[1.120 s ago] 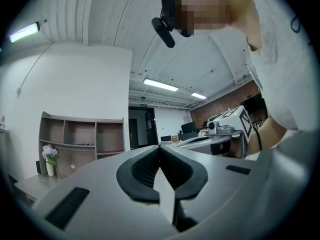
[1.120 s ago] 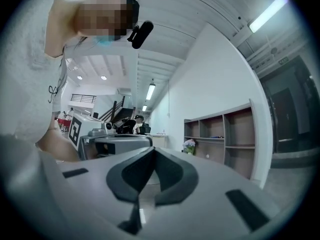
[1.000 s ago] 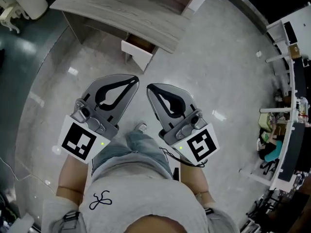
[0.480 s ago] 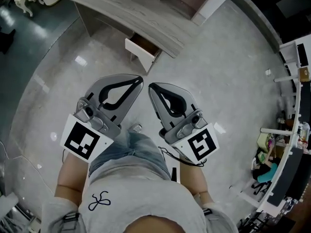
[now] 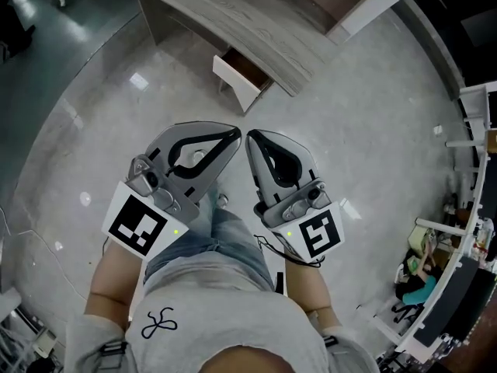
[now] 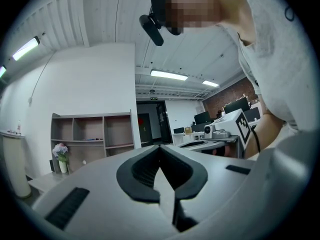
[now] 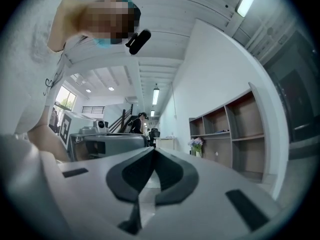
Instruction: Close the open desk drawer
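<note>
Head view: drawer (image 5: 237,82) stands open under the desk (image 5: 233,18), well ahead of left gripper (image 5: 233,134) and right gripper (image 5: 251,138), so nothing is done yet. Left gripper view: jaws tip-to-tip, empty. Right gripper view: same, pressed together on nothing; approach and push both remain.

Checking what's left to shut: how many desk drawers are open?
1. The open drawer juts from under the front edge of the desk, upper middle of the head view. The desk runs past the frame, so others may be hidden.
</note>
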